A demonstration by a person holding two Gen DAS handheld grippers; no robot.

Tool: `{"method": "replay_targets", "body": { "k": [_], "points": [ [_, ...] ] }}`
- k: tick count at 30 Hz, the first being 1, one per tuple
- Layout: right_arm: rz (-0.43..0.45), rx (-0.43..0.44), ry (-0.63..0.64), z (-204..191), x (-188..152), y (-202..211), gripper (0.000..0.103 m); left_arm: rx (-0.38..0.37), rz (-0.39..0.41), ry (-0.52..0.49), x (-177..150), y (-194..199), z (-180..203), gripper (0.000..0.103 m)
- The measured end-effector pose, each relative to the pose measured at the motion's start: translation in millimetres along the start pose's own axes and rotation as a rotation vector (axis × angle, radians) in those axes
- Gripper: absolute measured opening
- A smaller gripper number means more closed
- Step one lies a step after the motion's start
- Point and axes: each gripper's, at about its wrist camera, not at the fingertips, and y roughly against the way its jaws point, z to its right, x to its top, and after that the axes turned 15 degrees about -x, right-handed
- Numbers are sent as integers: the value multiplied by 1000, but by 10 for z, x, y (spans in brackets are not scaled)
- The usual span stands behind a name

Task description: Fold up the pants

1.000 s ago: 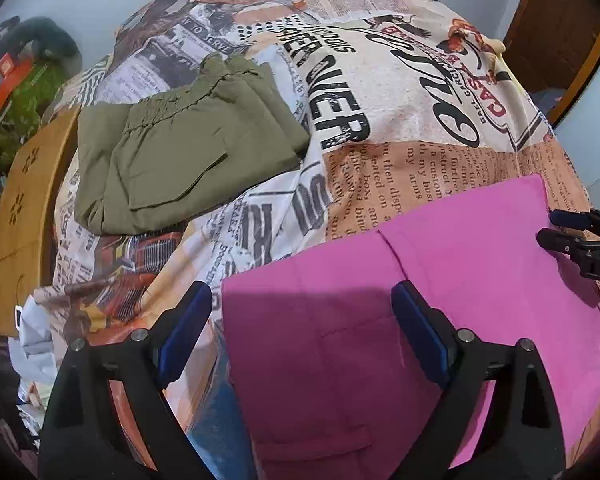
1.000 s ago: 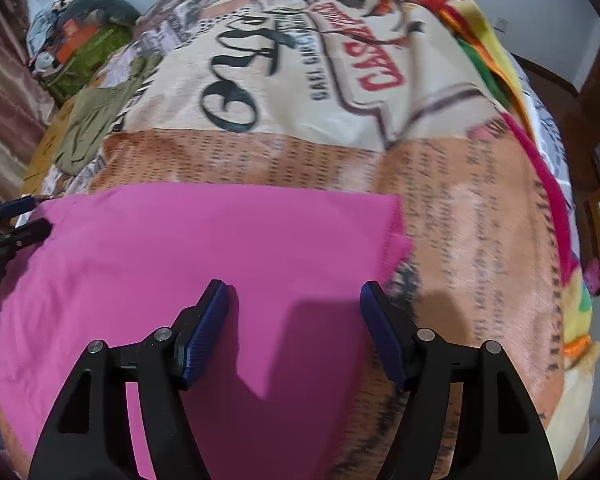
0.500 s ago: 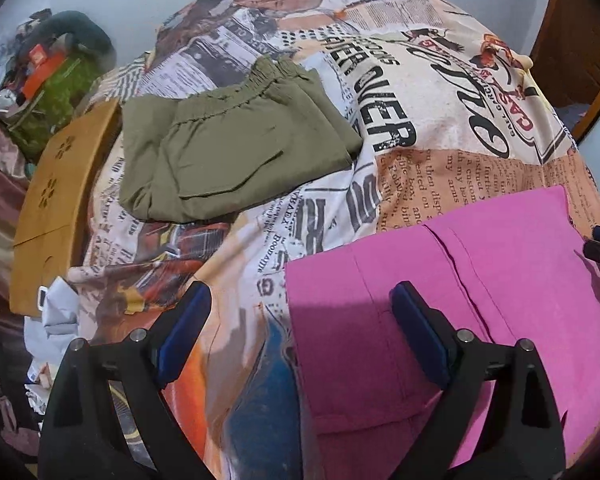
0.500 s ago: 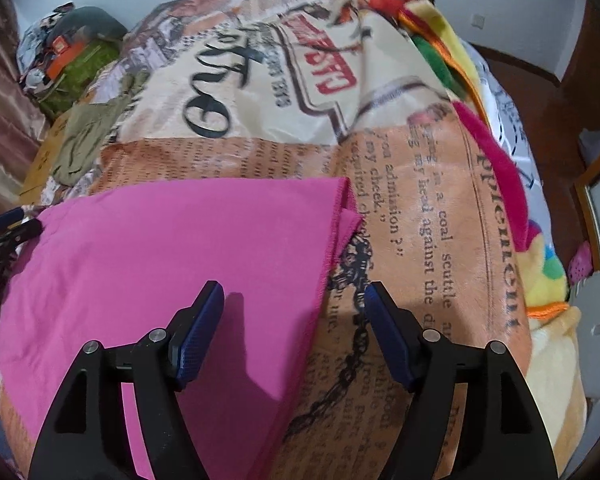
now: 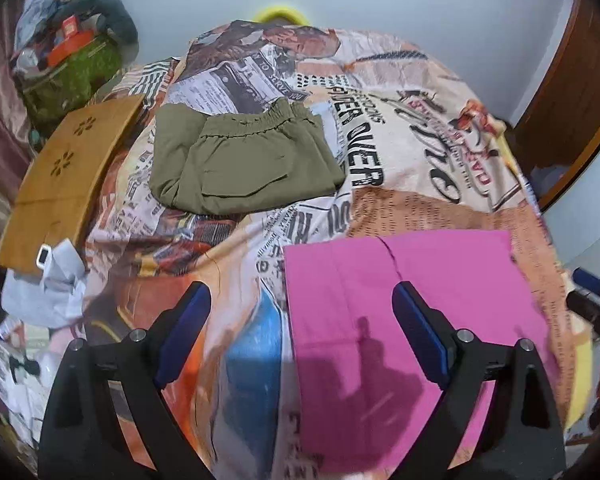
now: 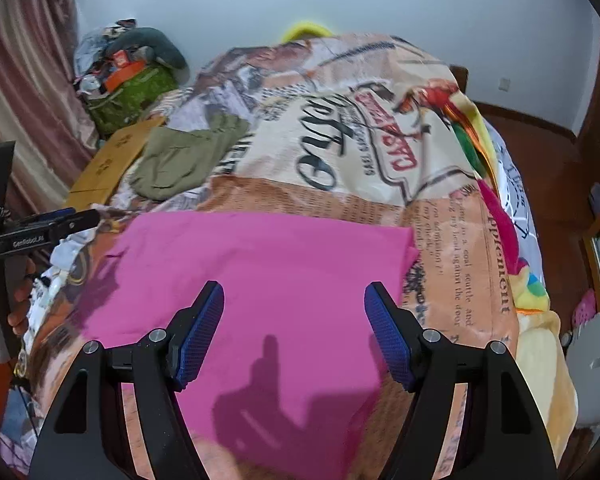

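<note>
Pink pants (image 5: 412, 300) lie flat, folded into a rectangle, on the printed bedspread; they also show in the right wrist view (image 6: 268, 280). My left gripper (image 5: 302, 336) is open and empty, held above the pants' left edge. My right gripper (image 6: 294, 332) is open and empty, held above the pants' near right part. The left gripper shows at the left edge of the right wrist view (image 6: 60, 220). The right gripper's tips show at the right edge of the left wrist view (image 5: 592, 292).
Folded olive-green shorts (image 5: 240, 160) lie farther back on the bedspread (image 5: 420, 140). A wooden board (image 5: 68, 176) and a cluttered green bag (image 5: 72, 68) are at the left. White crumpled cloth (image 5: 48, 284) lies by the board. A wooden door (image 5: 572, 92) stands at the right.
Both grippers have pulled back and risen away from the pink pants, staying open. The views now take in more of the bed and wall.
</note>
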Motion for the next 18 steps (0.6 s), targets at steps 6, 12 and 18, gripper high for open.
{"method": "replay_targets", "body": {
  "k": [6, 12, 18],
  "points": [
    [16, 17, 54, -310, -209, 168, 69, -80, -3, 88, -239, 208, -36, 93],
    [2, 28, 100, -549, -411, 160, 69, -106, -44, 123, -533, 238, -29, 93],
    [-12, 13, 92, -620, -496, 49, 69, -150, -97, 146, -806, 251, -5, 93]
  ]
}}
